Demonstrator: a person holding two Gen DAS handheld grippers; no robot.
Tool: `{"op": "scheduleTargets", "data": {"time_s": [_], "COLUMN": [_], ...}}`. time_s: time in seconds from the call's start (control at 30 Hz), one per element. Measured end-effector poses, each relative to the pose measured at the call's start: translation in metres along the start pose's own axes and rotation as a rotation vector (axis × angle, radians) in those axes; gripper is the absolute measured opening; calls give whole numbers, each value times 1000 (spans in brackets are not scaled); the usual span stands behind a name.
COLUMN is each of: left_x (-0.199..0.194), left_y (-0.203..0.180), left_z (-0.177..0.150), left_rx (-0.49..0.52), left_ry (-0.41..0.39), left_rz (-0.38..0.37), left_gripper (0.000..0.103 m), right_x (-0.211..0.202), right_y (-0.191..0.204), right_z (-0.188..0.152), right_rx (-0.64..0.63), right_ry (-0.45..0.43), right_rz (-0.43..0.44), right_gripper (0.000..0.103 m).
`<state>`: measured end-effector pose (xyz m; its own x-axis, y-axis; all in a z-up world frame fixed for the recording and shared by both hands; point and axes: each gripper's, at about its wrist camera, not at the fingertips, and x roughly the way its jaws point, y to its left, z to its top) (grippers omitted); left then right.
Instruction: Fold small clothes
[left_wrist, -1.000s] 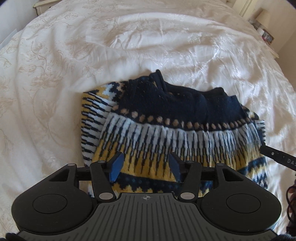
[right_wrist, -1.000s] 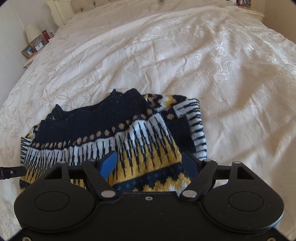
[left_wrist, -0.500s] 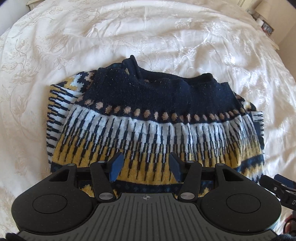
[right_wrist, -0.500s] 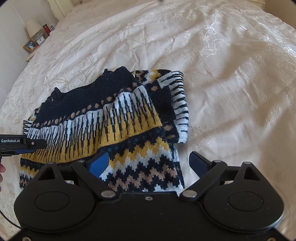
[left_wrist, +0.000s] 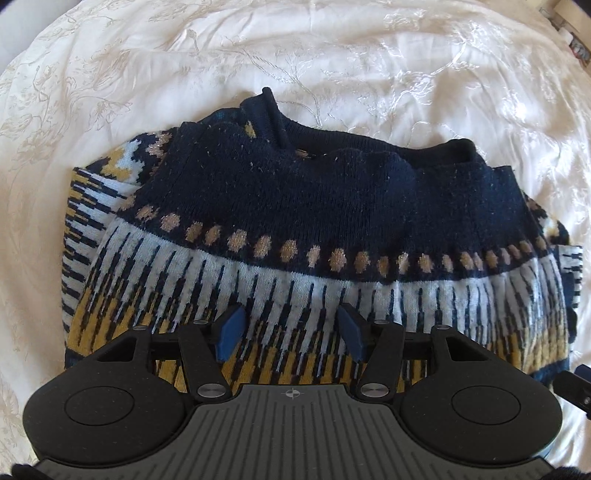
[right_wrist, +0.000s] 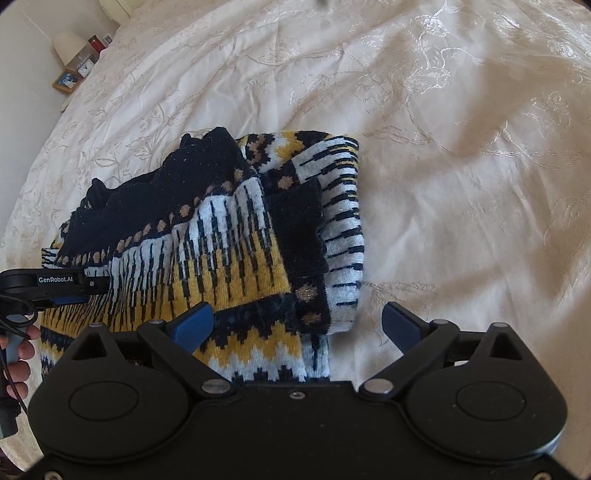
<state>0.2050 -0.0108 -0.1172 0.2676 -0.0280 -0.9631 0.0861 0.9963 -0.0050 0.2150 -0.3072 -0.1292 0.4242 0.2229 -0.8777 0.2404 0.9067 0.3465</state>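
Sweater lies crosswise on the bed; left gripper open over its centre; right gripper open, straddling its lower-right corner.

Your left gripper hung over the folded sweater, blue fingers apart, nothing between them. Sweater lay on the white bedspread, navy collar farthest.

Sunlit cream embroidered bedspread; lamp on nightstand.
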Motion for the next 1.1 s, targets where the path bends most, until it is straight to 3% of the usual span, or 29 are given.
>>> {"op": "scheduleTargets", "data": {"time_s": [0.27,0.5,0.7,0.93,1.1], "left_x": [20,31,34,34,34], "left_y": [-9,-10,-11,-10,-9], "left_z": [5,14,16,16,12], "left_rx": [63,60,63,62,61], "left_ry": [8,43,60,67,64], "left_rz": [40,56,59,65,68], "left_gripper": [69,75,77,78,78], "right_x": [24,39,54,58,56], "right_y": [-18,-18,-10,-20,-23], "right_z": [13,22,32,34,28], "right_rx": [41,34,9,95,43], "right_ry": [62,64,56,20,-4], "right_rz": [70,206,300,360,389], "right_gripper": [100,103,103,103,103]}}
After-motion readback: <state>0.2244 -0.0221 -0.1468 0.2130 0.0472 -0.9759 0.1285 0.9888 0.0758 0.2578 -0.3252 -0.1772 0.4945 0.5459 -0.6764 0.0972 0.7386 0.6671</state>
